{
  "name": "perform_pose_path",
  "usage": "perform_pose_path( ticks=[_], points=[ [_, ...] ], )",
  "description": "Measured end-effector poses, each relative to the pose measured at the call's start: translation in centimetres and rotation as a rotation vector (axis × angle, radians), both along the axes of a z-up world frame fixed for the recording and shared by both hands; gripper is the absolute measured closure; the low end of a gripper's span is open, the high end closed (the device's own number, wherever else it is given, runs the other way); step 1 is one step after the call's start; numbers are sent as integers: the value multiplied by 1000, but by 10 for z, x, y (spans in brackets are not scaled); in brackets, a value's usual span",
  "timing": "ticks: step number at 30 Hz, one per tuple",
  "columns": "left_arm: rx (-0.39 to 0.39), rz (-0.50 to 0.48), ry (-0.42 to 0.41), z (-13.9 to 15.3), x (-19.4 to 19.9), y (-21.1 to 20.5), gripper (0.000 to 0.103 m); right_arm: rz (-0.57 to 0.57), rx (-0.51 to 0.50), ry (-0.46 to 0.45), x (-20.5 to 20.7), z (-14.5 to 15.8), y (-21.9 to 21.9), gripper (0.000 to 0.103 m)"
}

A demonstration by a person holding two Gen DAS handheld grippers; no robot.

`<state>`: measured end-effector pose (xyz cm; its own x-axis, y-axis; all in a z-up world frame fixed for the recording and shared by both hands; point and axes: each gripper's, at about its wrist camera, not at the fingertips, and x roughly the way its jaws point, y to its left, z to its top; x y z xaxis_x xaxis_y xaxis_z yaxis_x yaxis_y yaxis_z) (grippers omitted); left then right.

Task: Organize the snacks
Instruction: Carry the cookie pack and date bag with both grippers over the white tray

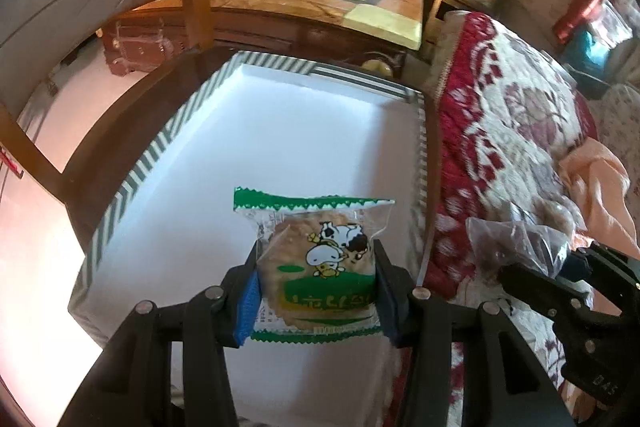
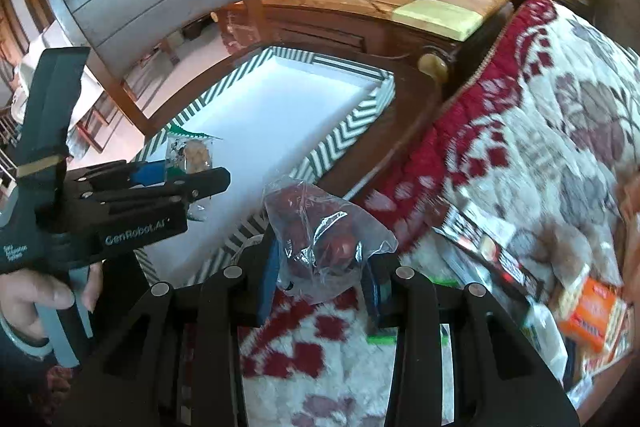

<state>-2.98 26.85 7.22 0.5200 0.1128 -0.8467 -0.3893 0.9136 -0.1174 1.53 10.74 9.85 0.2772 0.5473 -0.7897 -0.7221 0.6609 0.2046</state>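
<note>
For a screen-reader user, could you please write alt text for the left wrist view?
The left tongs grip a green-edged cracker packet above an empty white tray with a striped rim. A red floral blanket lies to the right.

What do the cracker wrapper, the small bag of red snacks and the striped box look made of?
Cracker wrapper: thin glossy plastic film, clear in the middle with printed green bands and zigzag-cut ends. Small bag: clear, crinkly thin plastic; glare streaks, and the red contents show through. Striped box: probably cardboard or paperboard, matte white inside, with a printed stripe pattern on stiff, straight walls.
</note>
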Motion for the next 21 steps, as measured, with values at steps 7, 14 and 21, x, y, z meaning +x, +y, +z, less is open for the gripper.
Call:
perform_pose_path(
  ticks=[7,14,21],
  points=[
    [-29,61,16,-5,12,36,52,45,-3,-9,17,4,42,68],
    [-29,96,53,-15,28,59,52,83,-27,8,33,-7,79,69],
    [-50,141,93,-30,30,76,52,128,-68,22,38,-25,103,69]
  ],
)
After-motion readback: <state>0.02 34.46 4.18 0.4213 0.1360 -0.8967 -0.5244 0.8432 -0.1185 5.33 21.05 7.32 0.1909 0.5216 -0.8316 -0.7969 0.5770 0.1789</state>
